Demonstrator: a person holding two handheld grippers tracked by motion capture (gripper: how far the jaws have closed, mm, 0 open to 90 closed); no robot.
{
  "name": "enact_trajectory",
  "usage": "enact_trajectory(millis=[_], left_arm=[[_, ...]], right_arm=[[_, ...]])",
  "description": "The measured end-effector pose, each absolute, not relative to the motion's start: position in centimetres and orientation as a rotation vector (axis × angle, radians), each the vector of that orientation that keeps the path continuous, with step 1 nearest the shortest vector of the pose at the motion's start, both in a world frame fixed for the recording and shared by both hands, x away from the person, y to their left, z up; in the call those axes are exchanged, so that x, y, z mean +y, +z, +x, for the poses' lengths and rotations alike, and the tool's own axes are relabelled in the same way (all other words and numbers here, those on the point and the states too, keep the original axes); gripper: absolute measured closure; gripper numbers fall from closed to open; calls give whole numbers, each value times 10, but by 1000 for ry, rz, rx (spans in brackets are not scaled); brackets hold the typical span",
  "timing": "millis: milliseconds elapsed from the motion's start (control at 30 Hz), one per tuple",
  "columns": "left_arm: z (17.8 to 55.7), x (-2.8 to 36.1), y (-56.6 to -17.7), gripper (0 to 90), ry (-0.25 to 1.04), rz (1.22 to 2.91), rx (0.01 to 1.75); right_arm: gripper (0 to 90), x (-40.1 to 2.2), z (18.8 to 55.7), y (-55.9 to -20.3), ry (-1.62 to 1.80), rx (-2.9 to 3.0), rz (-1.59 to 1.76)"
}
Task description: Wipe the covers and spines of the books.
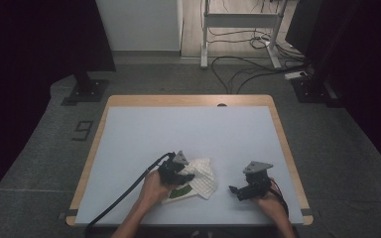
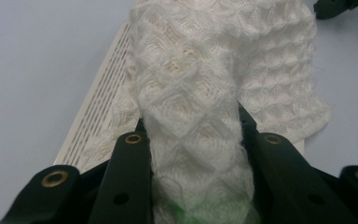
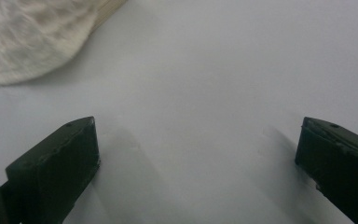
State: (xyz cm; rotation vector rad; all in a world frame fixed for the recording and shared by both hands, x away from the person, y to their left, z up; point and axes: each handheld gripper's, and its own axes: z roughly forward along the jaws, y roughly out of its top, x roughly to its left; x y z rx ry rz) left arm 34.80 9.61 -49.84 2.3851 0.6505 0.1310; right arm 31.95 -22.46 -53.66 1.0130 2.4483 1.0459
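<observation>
1. While you look down from the high view, count one white waffle-knit cloth [image 1: 202, 177], one cream slotted flat board [image 1: 178, 194] with a green patch under it, and two black two-jaw grippers.
2. Your left gripper [image 1: 184, 175] sits at the lower centre of the frame, pinching a bunched fold of the cloth [image 2: 193, 121] tight between its jaws.
3. Your right gripper [image 1: 234, 190], lower right, has its jaws spread wide over bare tabletop, apart from the cloth [image 3: 25, 39].
4. The pale grey table top [image 1: 188, 134] has a wooden edge and stands on grey carpet.
5. Beyond it, loose black cables [image 1: 238, 69] lie by a white metal desk frame [image 1: 238, 22]; dark curtains flank both sides.
</observation>
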Motion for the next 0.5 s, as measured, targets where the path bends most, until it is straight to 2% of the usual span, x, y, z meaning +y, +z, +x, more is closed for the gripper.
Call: enact_trajectory(millis=[500], left_arm=[[327,142,-496,685,153,2369,723]], right_arm=[[0,-225,320,-537,1046,2448,1013]])
